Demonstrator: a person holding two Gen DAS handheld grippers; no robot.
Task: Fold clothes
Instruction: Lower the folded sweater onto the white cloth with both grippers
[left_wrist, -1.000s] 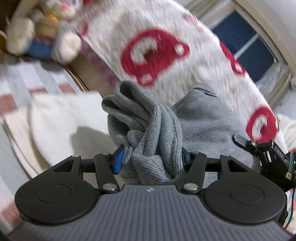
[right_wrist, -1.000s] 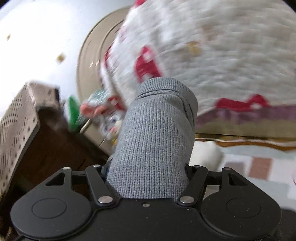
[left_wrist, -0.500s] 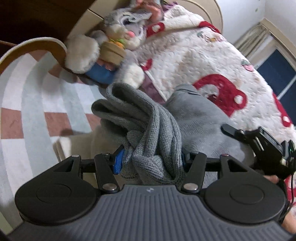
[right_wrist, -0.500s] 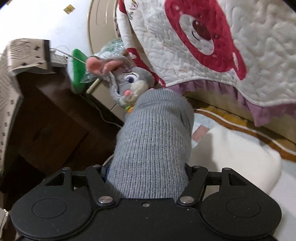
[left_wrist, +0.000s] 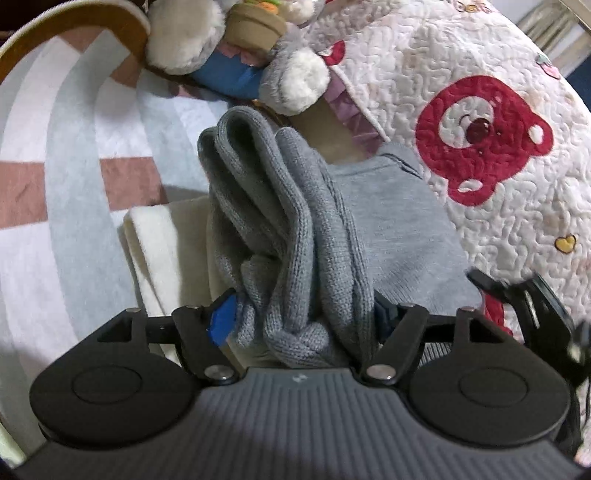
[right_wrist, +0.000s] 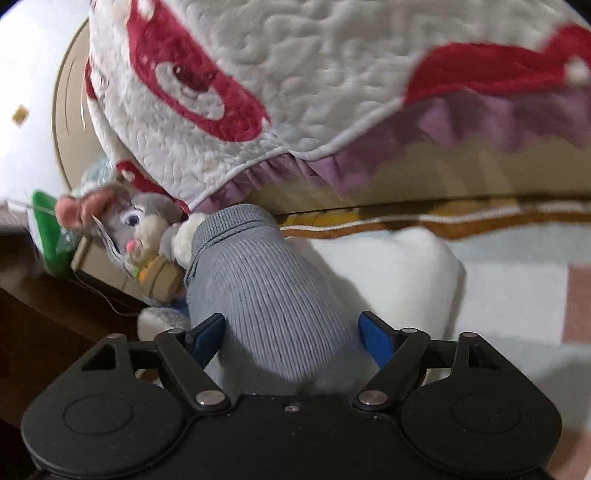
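Note:
A grey knitted garment (left_wrist: 295, 229) stands bunched in folds between the blue pads of my left gripper (left_wrist: 303, 317). Those jaws are opening and the knit sits loosely between them. The other end of the grey knit (right_wrist: 266, 295) lies between the pads of my right gripper (right_wrist: 291, 328), whose jaws are opening wide; its right pad (right_wrist: 375, 334) stands off the cloth. Under the knit lies a folded cream garment (left_wrist: 155, 251) (right_wrist: 399, 266) on the rug. A smoother grey garment (left_wrist: 399, 229) lies beside it. The right gripper (left_wrist: 535, 306) shows blurred at the right edge of the left wrist view.
A plush rabbit (left_wrist: 236, 44) (right_wrist: 140, 236) leans at the bed's foot just beyond the clothes. A white quilt with red bears (left_wrist: 480, 140) (right_wrist: 295, 74) hangs over the bed. A striped rug (left_wrist: 74, 147) covers the floor, and dark wooden furniture (right_wrist: 37, 314) stands to the left.
Both grippers have come down toward the rug and the cream garment, carrying the grey knit. Both pairs of pads stand wider apart than before, the right ones most.

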